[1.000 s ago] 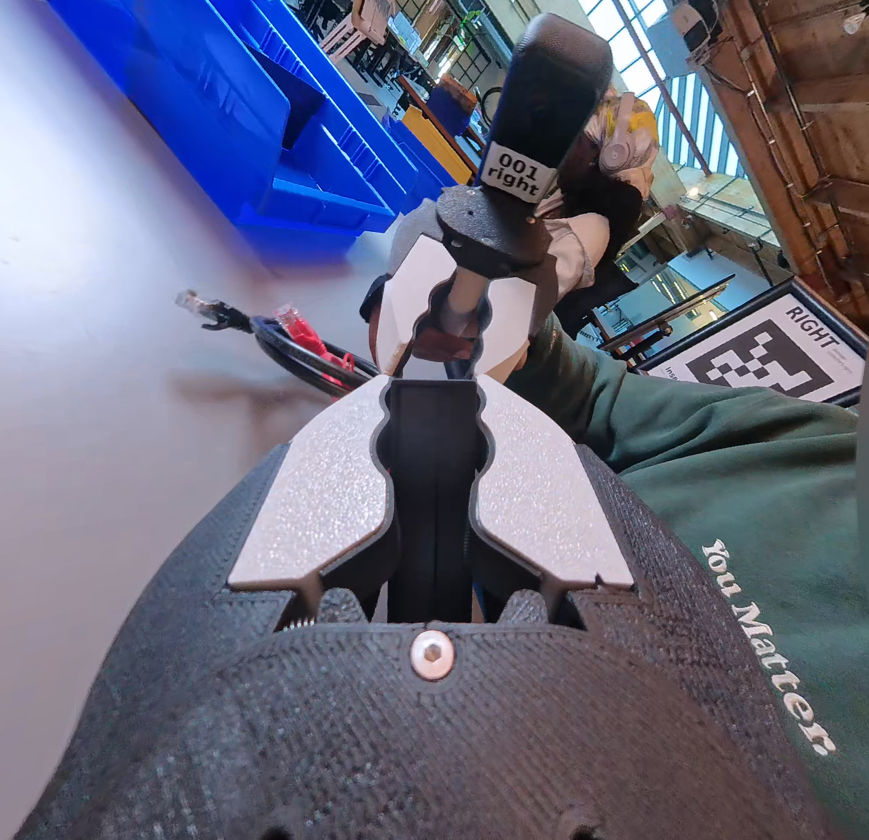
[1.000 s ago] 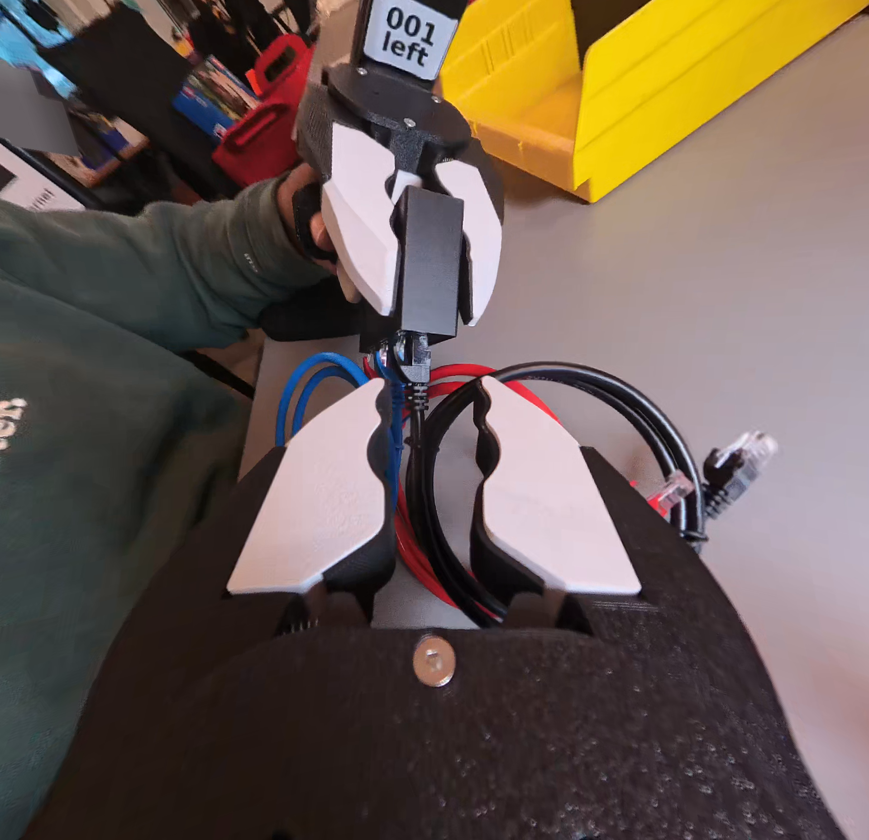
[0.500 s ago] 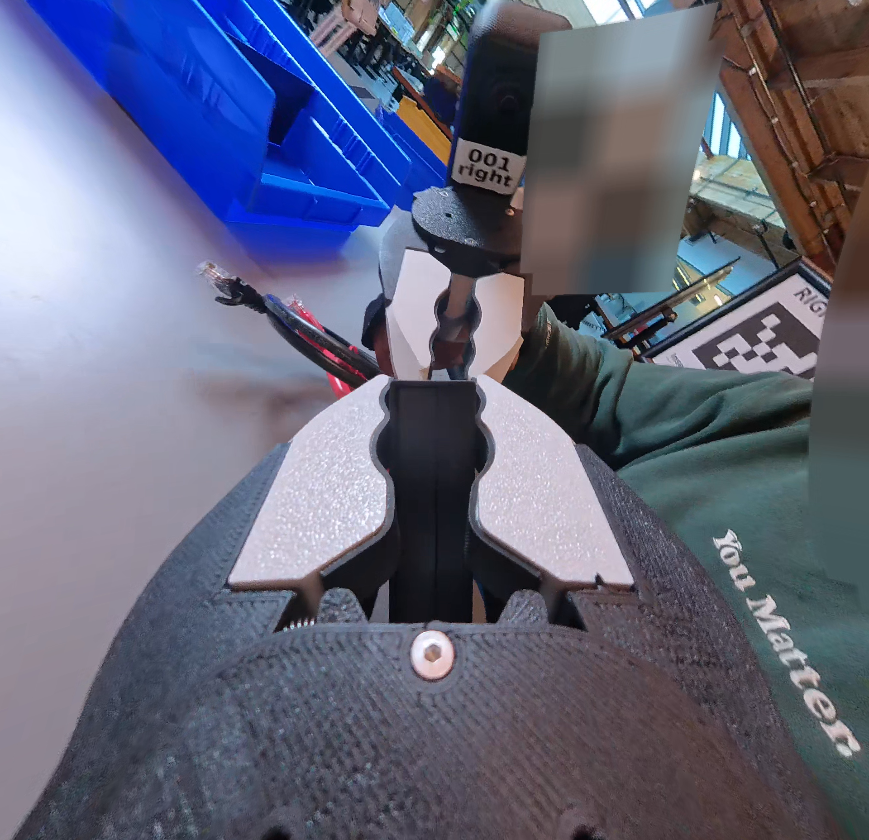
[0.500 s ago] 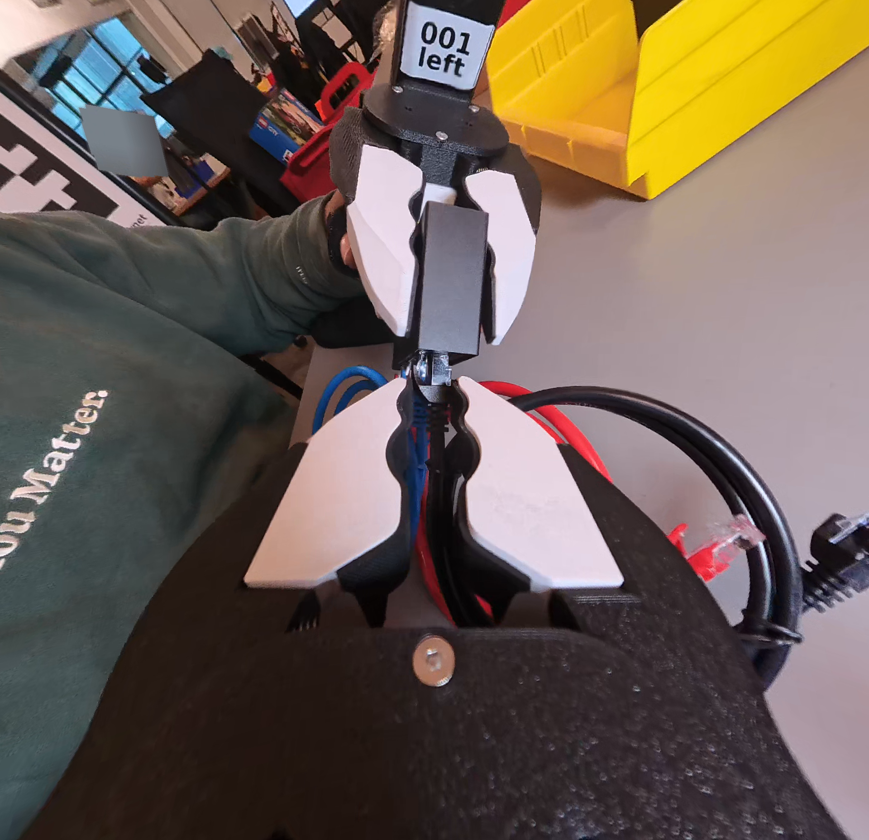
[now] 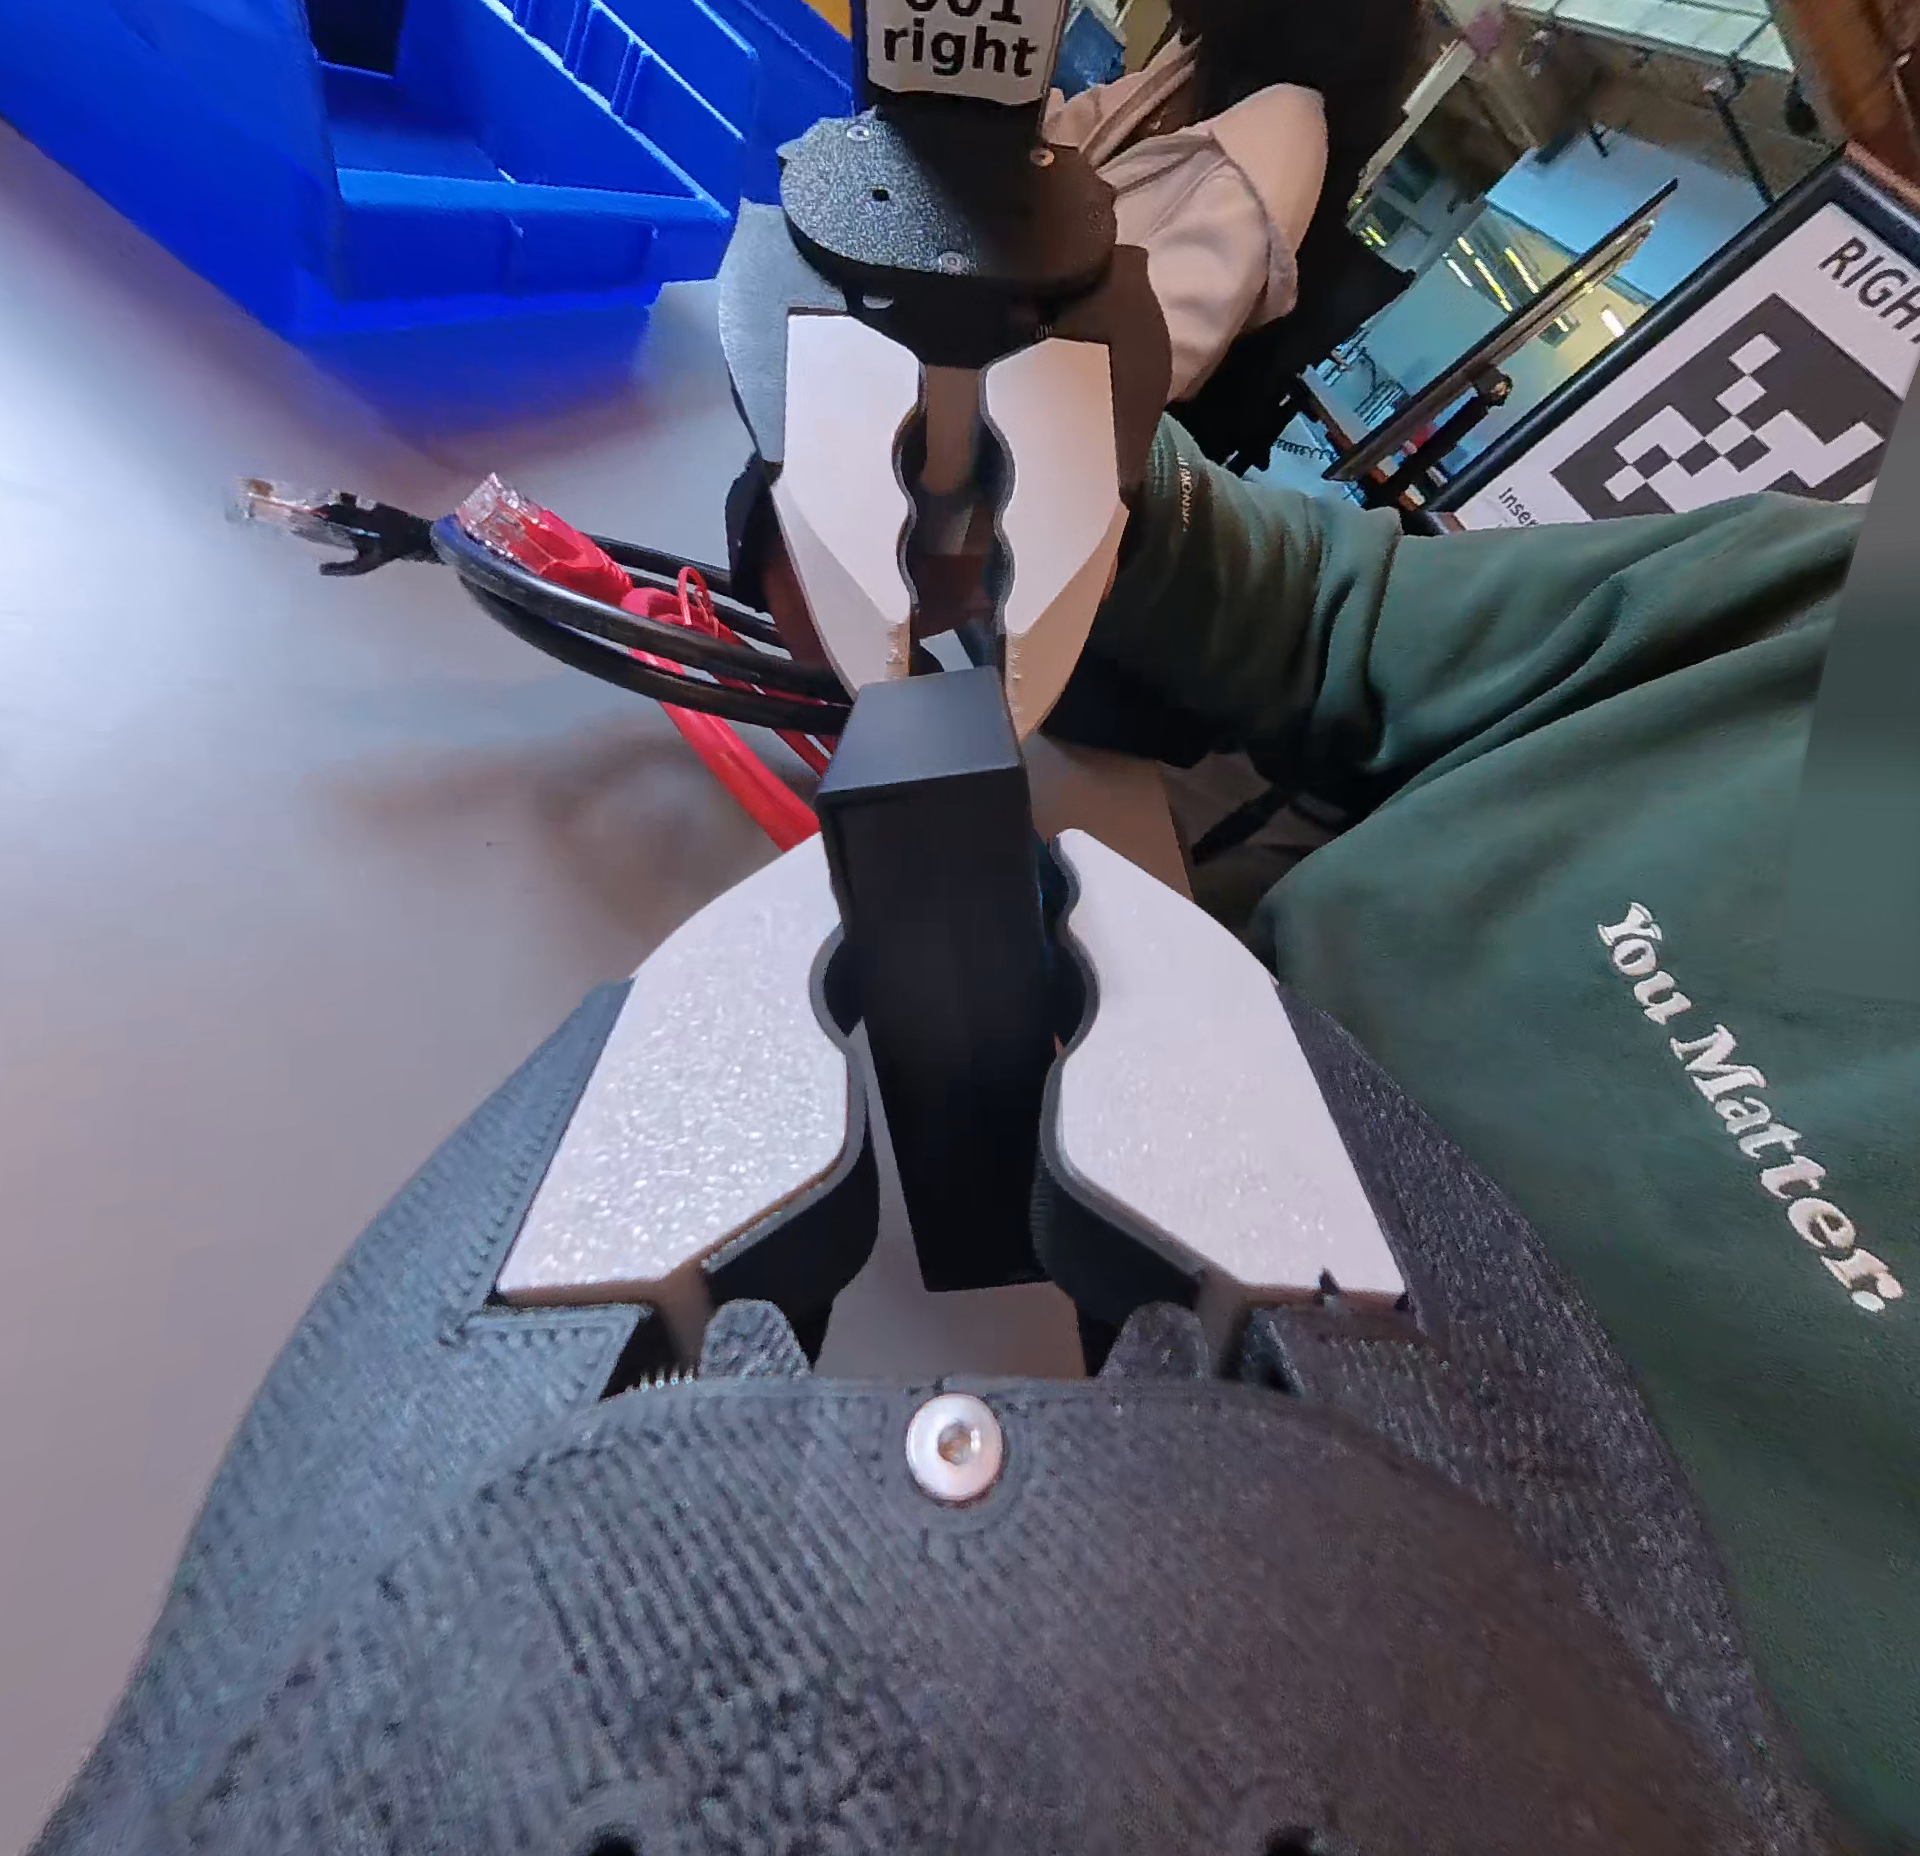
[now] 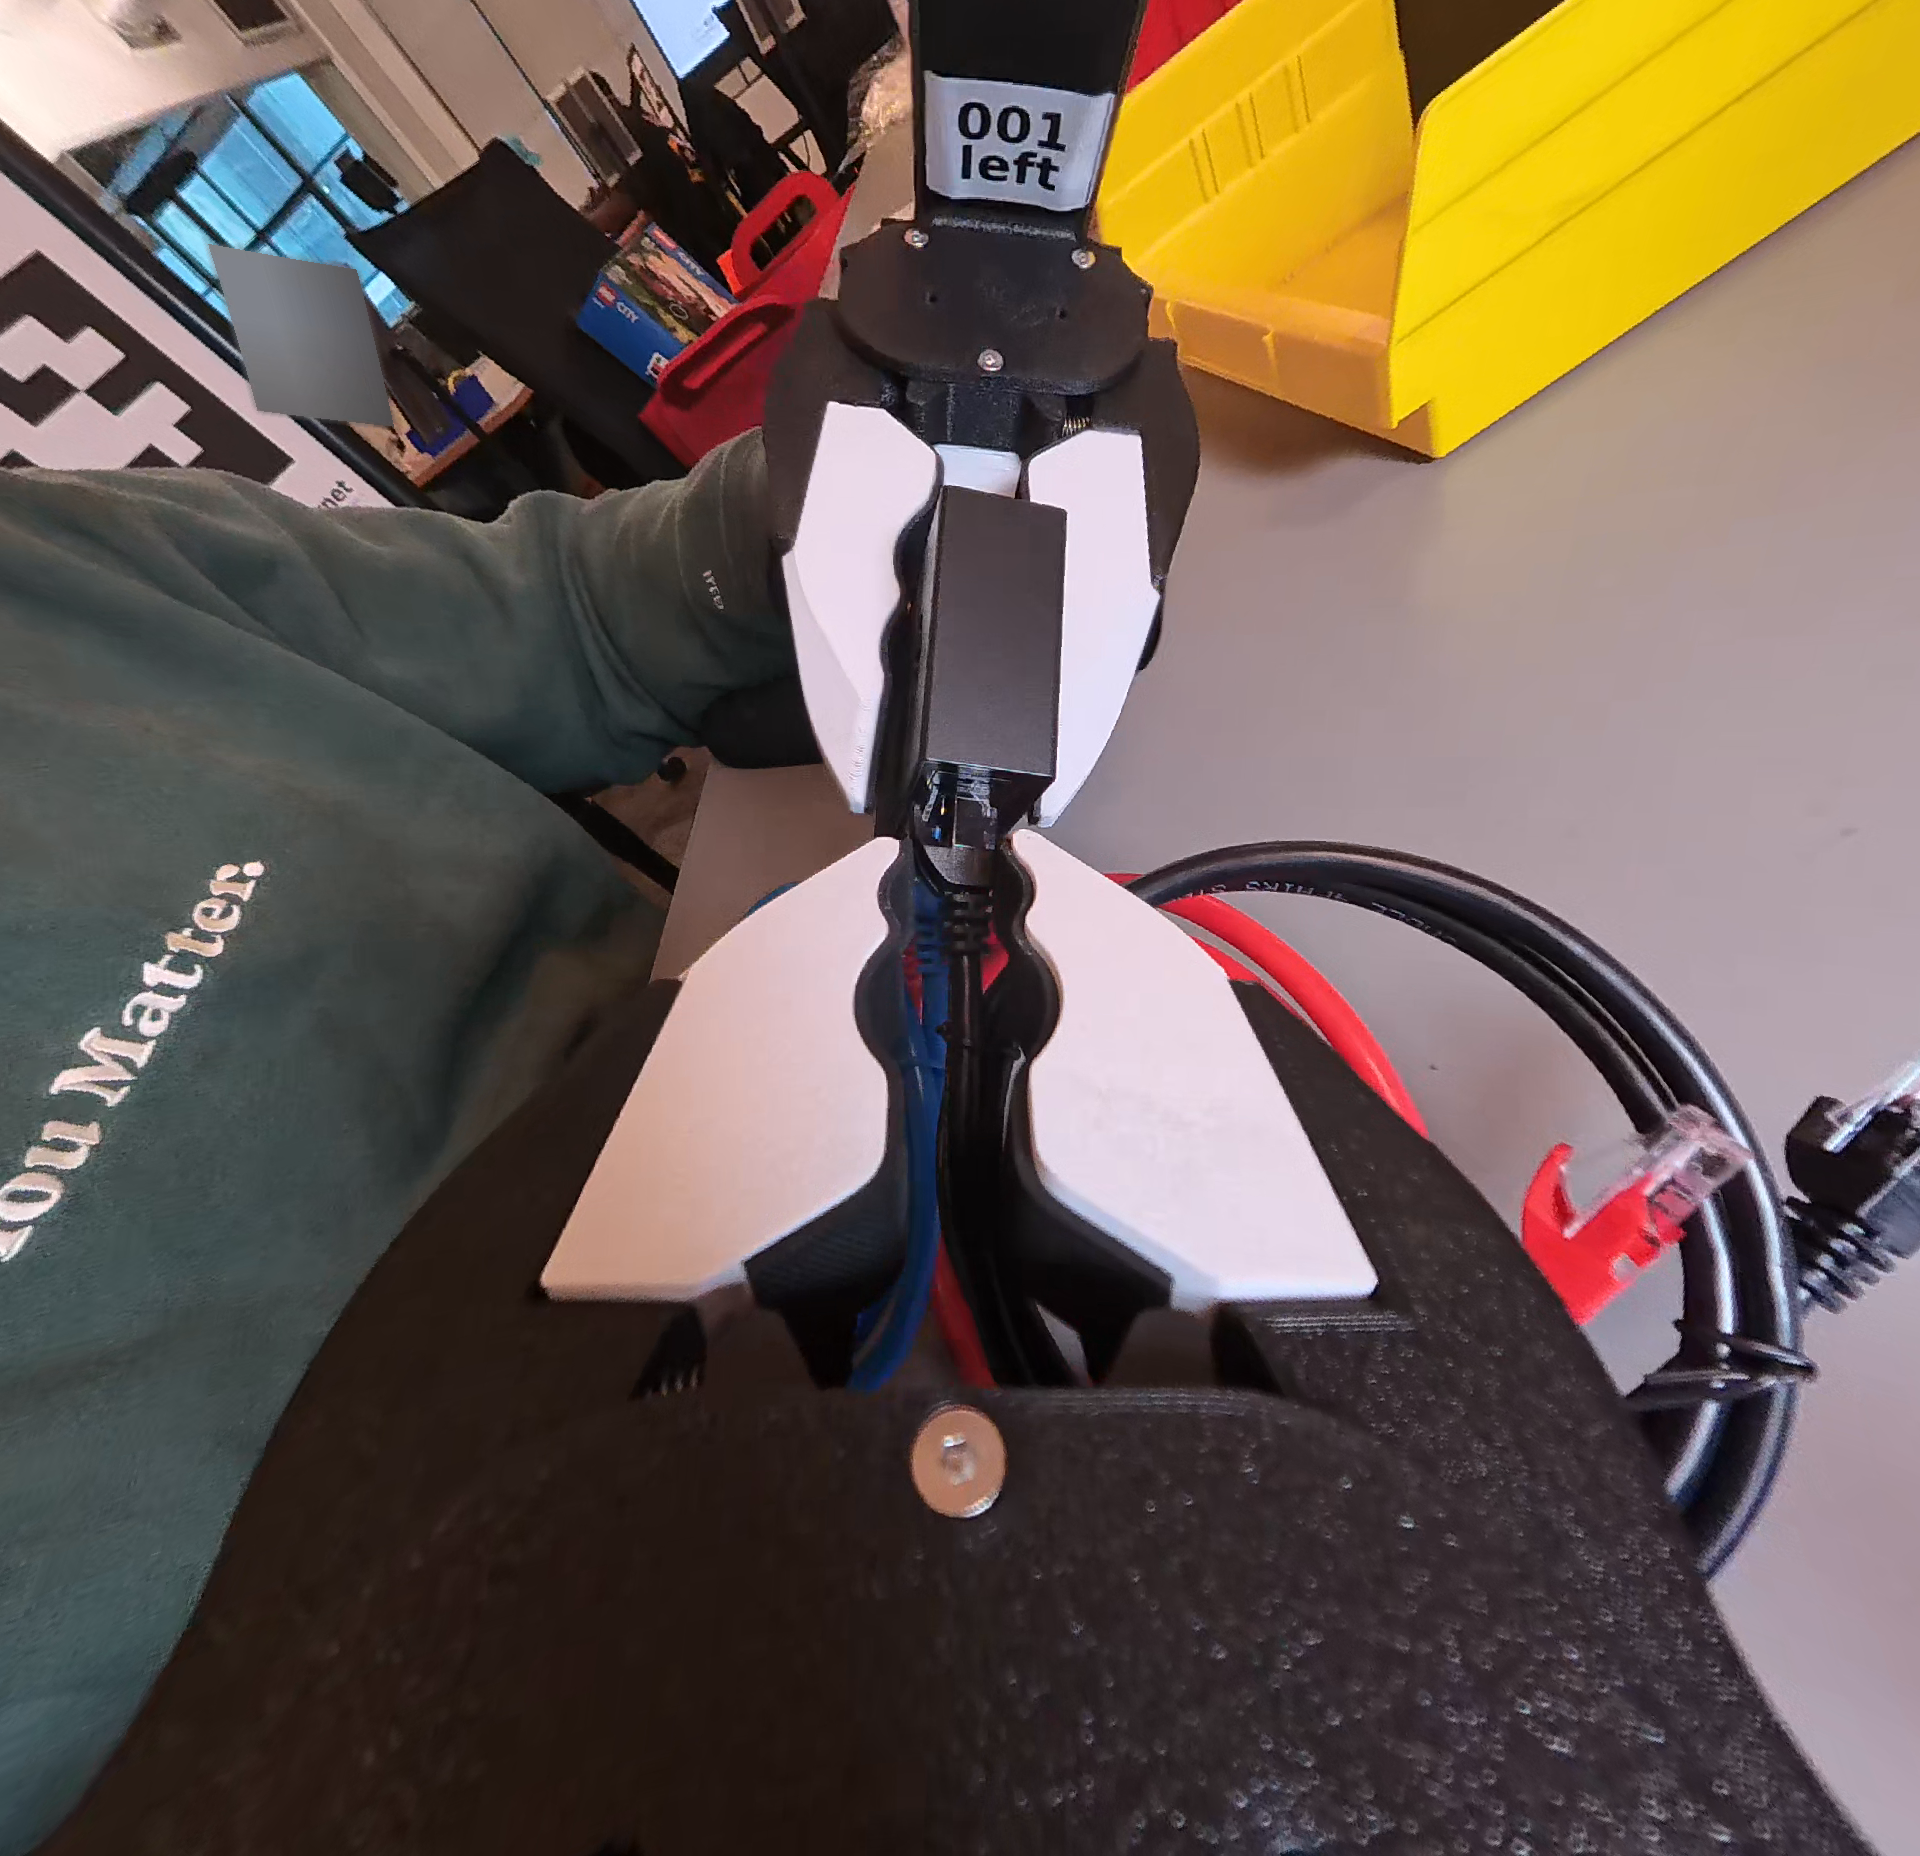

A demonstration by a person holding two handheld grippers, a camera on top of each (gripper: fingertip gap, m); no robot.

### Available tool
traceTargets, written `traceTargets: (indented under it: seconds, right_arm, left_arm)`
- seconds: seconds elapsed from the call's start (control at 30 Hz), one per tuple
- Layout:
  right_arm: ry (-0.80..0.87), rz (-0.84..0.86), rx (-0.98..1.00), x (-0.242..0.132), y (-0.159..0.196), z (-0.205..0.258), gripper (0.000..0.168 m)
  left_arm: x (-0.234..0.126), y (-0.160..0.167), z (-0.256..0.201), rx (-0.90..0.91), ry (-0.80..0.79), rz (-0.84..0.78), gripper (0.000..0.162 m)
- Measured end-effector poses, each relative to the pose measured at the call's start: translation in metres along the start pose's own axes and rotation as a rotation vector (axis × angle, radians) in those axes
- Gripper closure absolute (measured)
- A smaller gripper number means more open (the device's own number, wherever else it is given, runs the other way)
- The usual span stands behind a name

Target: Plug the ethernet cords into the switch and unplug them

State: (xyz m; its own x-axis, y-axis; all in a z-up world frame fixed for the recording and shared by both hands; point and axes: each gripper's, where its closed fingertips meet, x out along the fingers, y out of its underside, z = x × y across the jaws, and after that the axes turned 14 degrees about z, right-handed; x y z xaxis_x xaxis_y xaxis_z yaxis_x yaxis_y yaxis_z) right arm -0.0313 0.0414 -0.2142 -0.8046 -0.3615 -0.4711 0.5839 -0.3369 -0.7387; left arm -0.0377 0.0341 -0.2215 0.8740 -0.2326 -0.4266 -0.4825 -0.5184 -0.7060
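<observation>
My left gripper (image 5: 940,850) is shut on the black switch (image 5: 935,923) and holds it above the table. My right gripper (image 6: 956,856) faces it tip to tip. It is shut on the black ethernet cord (image 6: 966,975) just behind its plug (image 6: 961,819), which sits in the switch (image 6: 992,622) port. A blue cord (image 6: 920,1058) also runs between the right fingers. The red cord (image 6: 1309,975) loops beside them. The left gripper (image 6: 956,804) and right gripper (image 5: 951,653) each show in the other's view.
The free red plug (image 6: 1642,1172) and free black plug (image 6: 1860,1141) hang to the right over the grey table (image 6: 1455,663). A yellow bin (image 6: 1558,248) stands at the back right. Blue bins (image 5: 416,144) stand behind the left gripper. A green sleeve (image 6: 468,643) reaches in from the table's near edge.
My right gripper went from open to shut on the cords behind the plug and moved up to the switch. The switch now sits tilted and further out in my left gripper.
</observation>
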Motion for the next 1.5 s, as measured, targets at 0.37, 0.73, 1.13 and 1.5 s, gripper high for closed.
traceTargets:
  seconds: [0.37, 0.73, 1.13, 1.5]
  right_arm:
    - [0.05, -0.036, 0.018, -0.002, 0.0, -0.007, 0.152]
    - [0.043, -0.008, 0.062, -0.001, 0.006, -0.013, 0.152]
    - [0.037, -0.021, 0.061, -0.002, 0.003, -0.011, 0.152]
    - [0.168, -0.026, 0.092, -0.006, -0.006, -0.014, 0.152]
  left_arm:
    - [0.0, -0.005, 0.006, -0.058, -0.064, -0.023, 0.131]
    - [0.005, -0.002, 0.01, -0.086, -0.041, -0.038, 0.131]
    - [0.003, -0.003, 0.008, -0.057, -0.073, -0.037, 0.132]
    - [-0.002, -0.012, 0.009, 0.041, -0.248, -0.056, 0.131]
